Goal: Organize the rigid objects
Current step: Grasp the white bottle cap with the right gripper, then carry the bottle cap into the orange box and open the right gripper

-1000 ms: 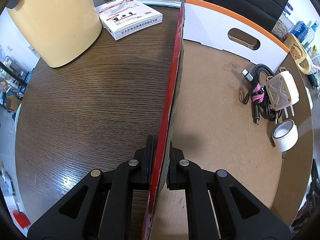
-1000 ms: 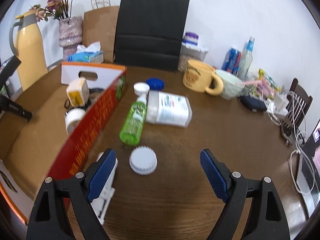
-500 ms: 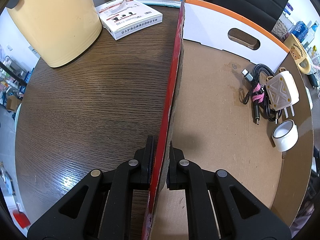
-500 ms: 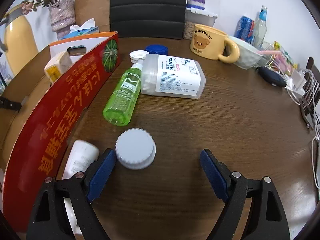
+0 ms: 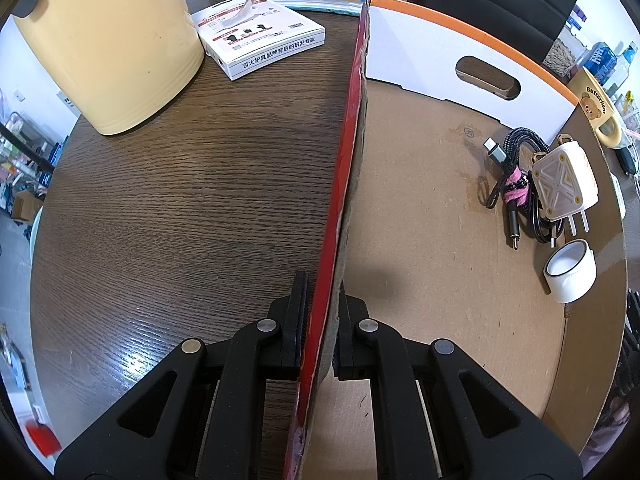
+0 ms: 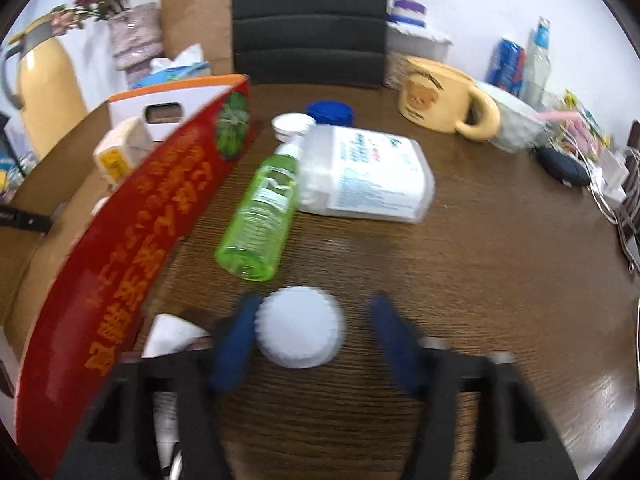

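Note:
My left gripper [image 5: 322, 320] is shut on the red side wall [image 5: 348, 140] of the cardboard box, one finger on each face. A charger [image 5: 564, 184], a bundled cable [image 5: 508, 184] and a tape roll [image 5: 570, 270] lie on the box floor. In the right wrist view, my right gripper [image 6: 314, 324] is closing around a white ribbed cap [image 6: 298, 326] on the table. The left blue pad is at the cap's edge, the right pad still apart from it. A green bottle [image 6: 260, 216], a clear bottle [image 6: 368, 176] and a white tube [image 6: 168, 332] lie nearby.
The box's red outer wall [image 6: 140, 224] stands just left of the cap. A blue lid [image 6: 330, 112], a small white lid [image 6: 294, 124], a yellow mug [image 6: 436, 100] and cables sit farther back. A yellow jug [image 5: 108, 40] and a white packet [image 5: 260, 40] stand left of the box.
My right gripper came forward and down over the white cap, and its blue jaws have drawn much closer together around it. The left gripper and the box have not moved.

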Motion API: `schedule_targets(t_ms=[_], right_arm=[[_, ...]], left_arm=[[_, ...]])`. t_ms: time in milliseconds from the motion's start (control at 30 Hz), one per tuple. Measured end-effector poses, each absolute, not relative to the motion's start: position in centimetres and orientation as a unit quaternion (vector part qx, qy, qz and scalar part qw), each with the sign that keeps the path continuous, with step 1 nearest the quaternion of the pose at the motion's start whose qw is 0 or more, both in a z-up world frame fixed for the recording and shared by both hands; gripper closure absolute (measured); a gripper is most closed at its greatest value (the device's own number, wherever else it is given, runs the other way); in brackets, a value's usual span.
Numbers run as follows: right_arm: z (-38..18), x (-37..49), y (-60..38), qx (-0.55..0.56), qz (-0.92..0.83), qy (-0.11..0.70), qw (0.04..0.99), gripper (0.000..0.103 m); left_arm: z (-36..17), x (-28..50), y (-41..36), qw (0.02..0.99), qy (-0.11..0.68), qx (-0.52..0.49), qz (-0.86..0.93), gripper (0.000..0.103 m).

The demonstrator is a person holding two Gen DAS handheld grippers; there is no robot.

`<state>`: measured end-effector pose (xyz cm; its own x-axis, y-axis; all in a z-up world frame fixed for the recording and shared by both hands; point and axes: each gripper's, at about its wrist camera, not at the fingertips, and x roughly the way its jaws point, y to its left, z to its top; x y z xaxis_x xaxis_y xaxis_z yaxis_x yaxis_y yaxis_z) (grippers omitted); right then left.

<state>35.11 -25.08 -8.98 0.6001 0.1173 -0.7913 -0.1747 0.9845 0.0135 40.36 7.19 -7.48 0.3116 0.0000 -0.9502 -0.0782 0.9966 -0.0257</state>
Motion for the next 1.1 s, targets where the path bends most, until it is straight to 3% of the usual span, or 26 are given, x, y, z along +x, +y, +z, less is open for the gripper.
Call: schedule_targets(t_ms=[1100], right_arm=[[-2.4,32.6,-23.7,-0.032,0.047,0.300,0.952,0.058]], left_arm=[[-7.5,40.4,7.2,0.809,0.586,-0.034,0.024,0.098]])
